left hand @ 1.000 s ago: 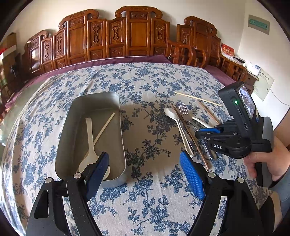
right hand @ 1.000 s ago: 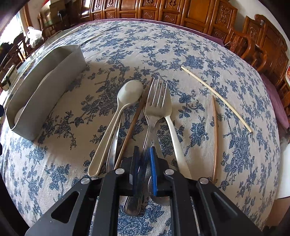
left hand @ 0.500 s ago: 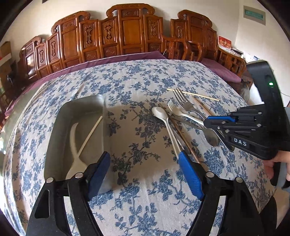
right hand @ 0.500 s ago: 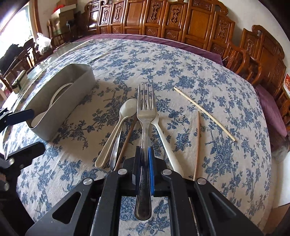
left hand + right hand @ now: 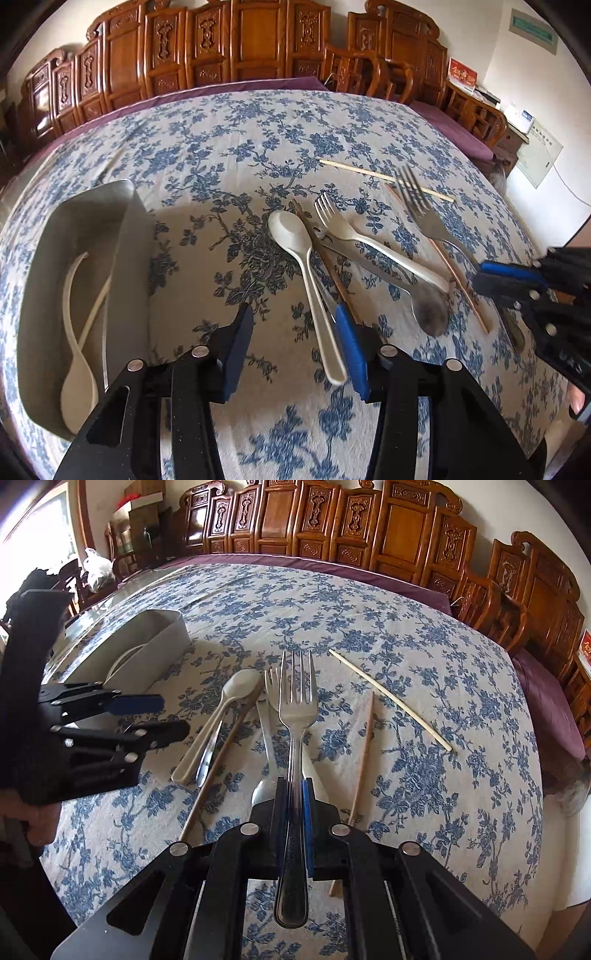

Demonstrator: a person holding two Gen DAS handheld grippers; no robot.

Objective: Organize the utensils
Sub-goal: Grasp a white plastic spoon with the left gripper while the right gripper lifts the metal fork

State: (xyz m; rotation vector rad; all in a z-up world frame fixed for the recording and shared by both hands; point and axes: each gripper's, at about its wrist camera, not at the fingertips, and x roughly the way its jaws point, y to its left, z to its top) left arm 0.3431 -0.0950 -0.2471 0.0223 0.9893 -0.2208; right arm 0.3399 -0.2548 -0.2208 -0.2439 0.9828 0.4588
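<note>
My right gripper (image 5: 295, 805) is shut on the handle of a metal fork (image 5: 297, 701), held above the tablecloth with its tines pointing away; the left wrist view shows this fork (image 5: 417, 206) and the right gripper (image 5: 509, 280) at the right. My left gripper (image 5: 295, 332) hangs low over the handle end of a white spoon (image 5: 306, 266). Its jaws are closing, the handle lies between them near the blue pad (image 5: 349, 347), and the other pad is still clear of it. A metal tray (image 5: 125, 236) on the left holds another white spoon (image 5: 74, 387) and a pale chopstick (image 5: 96, 314).
On the floral cloth lie a white fork (image 5: 369, 243), a metal spoon (image 5: 428, 306), two brown chopsticks (image 5: 458, 280) (image 5: 332, 273) and a pale chopstick (image 5: 384, 179). Carved wooden chairs (image 5: 258, 44) ring the table's far side. A person's hand (image 5: 37, 819) grips the left tool.
My left gripper moved right from the tray to the white spoon, sank, and narrowed its jaws. My right gripper lifted the metal fork off the pile.
</note>
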